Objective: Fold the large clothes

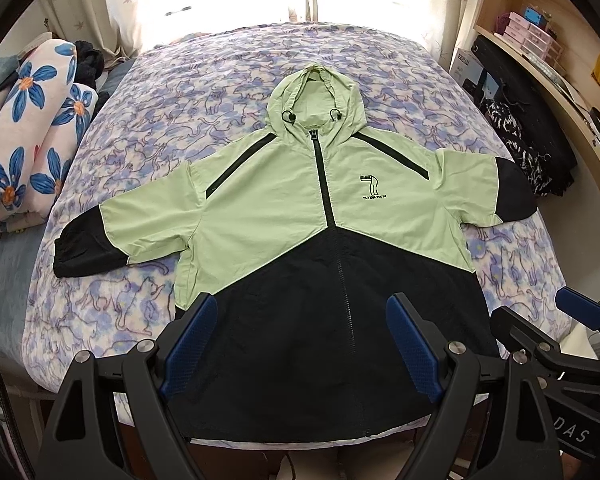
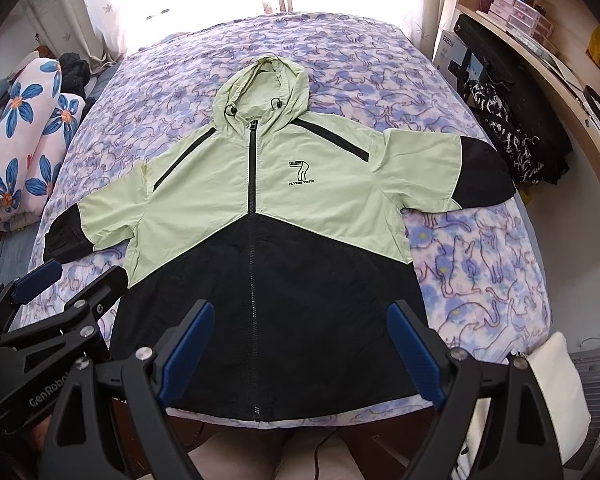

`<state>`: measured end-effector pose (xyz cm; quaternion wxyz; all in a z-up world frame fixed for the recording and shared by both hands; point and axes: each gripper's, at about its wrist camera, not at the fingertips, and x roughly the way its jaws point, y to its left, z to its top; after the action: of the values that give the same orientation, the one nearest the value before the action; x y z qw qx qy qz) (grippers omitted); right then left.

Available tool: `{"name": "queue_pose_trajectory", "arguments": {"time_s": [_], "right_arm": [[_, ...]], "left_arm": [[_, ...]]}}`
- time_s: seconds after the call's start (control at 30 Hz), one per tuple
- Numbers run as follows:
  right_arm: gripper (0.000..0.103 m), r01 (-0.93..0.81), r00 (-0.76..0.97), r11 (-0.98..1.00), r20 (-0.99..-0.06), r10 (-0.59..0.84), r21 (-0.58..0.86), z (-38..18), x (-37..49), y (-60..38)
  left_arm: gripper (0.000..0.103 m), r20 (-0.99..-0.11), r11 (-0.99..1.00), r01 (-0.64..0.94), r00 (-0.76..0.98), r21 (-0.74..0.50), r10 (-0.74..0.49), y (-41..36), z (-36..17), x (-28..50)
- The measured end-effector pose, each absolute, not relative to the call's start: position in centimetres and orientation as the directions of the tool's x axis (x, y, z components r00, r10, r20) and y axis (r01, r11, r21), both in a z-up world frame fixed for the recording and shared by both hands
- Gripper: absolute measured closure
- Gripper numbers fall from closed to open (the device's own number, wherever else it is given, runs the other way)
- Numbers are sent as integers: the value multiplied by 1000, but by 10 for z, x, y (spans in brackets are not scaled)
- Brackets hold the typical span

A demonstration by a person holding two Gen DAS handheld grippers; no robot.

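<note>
Jacket: the jacket point(image 1: 320, 232) lay spread flat, front up and zipped, across the middle of the frame on the bed point(image 1: 148, 304), hood point(image 1: 314, 96) toward the window at the top, hem toward the bottom edge.
Sleeves: both were stretched sideways; the left-of-frame cuff point(image 1: 82, 248) sat near the bed's edge, the right-of-frame cuff point(image 1: 514, 196) lay at the far right.
Left tongs: the left tongs point(image 1: 300, 344) hung over the dark lower panel at bottom centre of their own view, jaws wide apart, holding nothing; they also showed at lower left of the right view.
Right tongs: the right tongs point(image 2: 302, 344) hovered above the hem at bottom centre, jaws equally spread and empty; whether either pair touched the cloth could not be told.
Handling: judged a thin, light, soft shell, probably slick, likely to slide on itself and drape rather than hold a crease.
Where to grip: a pinch at a cuff or shoulder seam, or at the hem corners, seemed best, since doubled edges should slip less than a single layer.
Progress: no fold was yet made.
Surroundings: a floral quilt point(image 1: 32, 128) was piled at left; shelves point(image 1: 540, 40) stood at upper right.
</note>
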<state>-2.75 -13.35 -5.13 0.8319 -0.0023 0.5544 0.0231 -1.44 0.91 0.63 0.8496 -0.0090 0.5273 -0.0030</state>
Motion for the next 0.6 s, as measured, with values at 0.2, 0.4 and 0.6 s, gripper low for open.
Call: {"name": "queue_pose_trajectory", "arguments": {"time_s": [0.2, 0.4, 0.6], "right_arm": [[14, -12, 380, 1000, -925, 30, 28, -55, -30, -131], [14, 15, 376, 999, -926, 27, 35, -58, -32, -133], [14, 34, 382, 999, -924, 25, 42, -58, -35, -140]], "left_arm": [[18, -898, 1000, 20, 439, -19, -26, 10, 3, -11], [18, -898, 999, 47, 438, -24, -42, 8, 1, -9], [18, -892, 998, 69, 450, -14, -44, 2, 3, -9]]}}
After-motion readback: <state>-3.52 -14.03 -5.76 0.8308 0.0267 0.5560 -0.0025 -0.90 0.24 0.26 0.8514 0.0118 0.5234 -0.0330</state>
